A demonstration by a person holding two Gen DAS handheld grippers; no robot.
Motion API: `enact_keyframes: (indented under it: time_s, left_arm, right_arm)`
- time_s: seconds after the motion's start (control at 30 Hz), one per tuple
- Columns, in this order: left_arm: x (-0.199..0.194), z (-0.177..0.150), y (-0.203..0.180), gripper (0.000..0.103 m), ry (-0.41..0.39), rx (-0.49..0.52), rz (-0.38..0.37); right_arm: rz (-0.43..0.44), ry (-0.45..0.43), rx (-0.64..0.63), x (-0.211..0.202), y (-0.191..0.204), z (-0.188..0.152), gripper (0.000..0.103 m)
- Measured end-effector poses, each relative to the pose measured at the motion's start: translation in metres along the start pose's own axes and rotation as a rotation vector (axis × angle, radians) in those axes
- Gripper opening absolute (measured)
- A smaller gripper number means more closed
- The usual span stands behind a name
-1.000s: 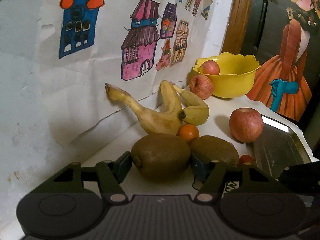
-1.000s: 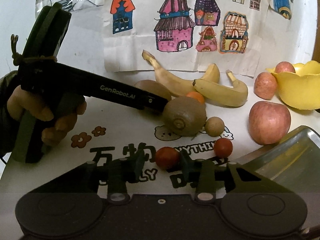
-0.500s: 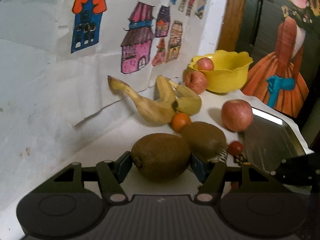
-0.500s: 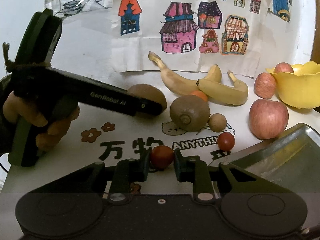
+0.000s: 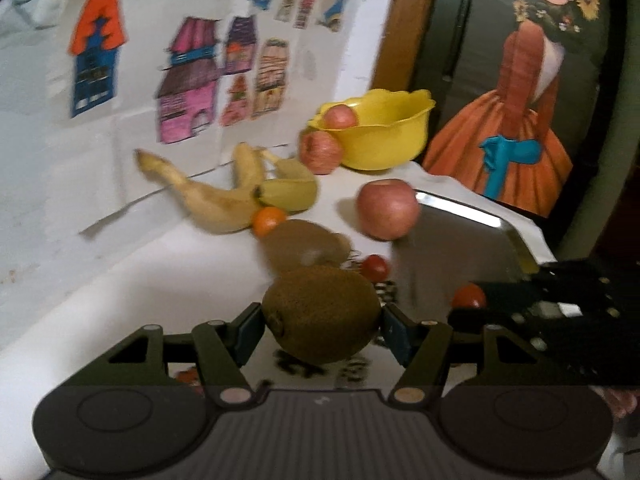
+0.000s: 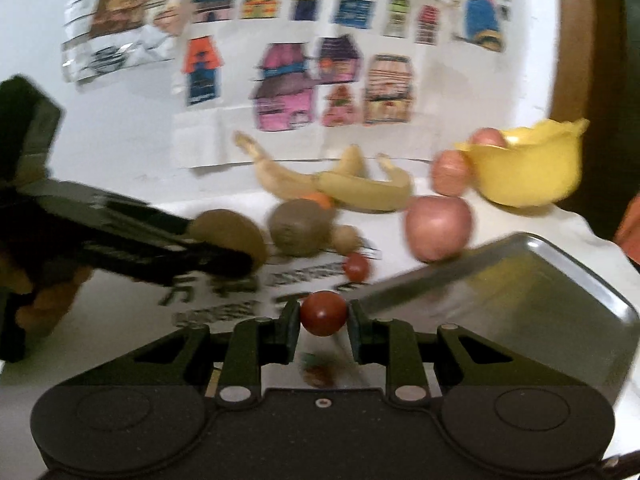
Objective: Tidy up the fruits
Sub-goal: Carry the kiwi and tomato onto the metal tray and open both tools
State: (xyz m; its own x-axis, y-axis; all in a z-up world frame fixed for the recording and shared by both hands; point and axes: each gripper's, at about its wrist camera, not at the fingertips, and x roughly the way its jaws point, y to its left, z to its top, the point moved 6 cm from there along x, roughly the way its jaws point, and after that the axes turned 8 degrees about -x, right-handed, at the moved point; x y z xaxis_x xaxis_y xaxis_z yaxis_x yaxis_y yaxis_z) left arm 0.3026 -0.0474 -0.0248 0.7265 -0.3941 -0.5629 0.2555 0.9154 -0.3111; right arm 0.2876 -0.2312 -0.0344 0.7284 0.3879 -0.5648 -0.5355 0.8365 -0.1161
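My left gripper (image 5: pixel 320 330) is shut on a brown kiwi (image 5: pixel 320 314) and holds it above the white mat. A second kiwi (image 5: pixel 304 246) lies on the mat just beyond it. My right gripper (image 6: pixel 323 320) is shut on a small red tomato (image 6: pixel 323 313), lifted near the front left corner of the metal tray (image 6: pixel 520 292). In the right wrist view the held kiwi (image 6: pixel 228 236) shows at the left, beside the second kiwi (image 6: pixel 300 228). Another tomato (image 6: pixel 356 266) rests on the mat by the tray's edge.
Bananas (image 6: pixel 352 188), a small orange (image 5: pixel 269 220) and a little brown round fruit (image 6: pixel 346 238) lie near the wall. A red apple (image 6: pixel 438 226) sits by the tray. A yellow bowl (image 6: pixel 524 168) at back right holds an apple, with another apple (image 6: pixel 450 172) beside it.
The right fingers closed on the tomato and lifted it toward the tray. The left gripper rose and swung right with its kiwi, away from the wall. Both views are motion-blurred.
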Motion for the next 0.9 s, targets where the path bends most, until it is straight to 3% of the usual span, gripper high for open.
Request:
enact_keyframes:
  time_s: [0.4, 0.9]
  left_arm:
    - [0.032, -0.004, -0.061, 0.068, -0.001, 0.039, -0.121]
    - [0.050, -0.016, -0.087, 0.068, 0.026, 0.085, -0.124]
  right_arm:
    - [-0.093, 0.015, 0.150, 0.003, -0.074, -0.025, 0.027]
    - [-0.117, 0.013, 0.159, -0.011, -0.083, -0.043, 0.029]
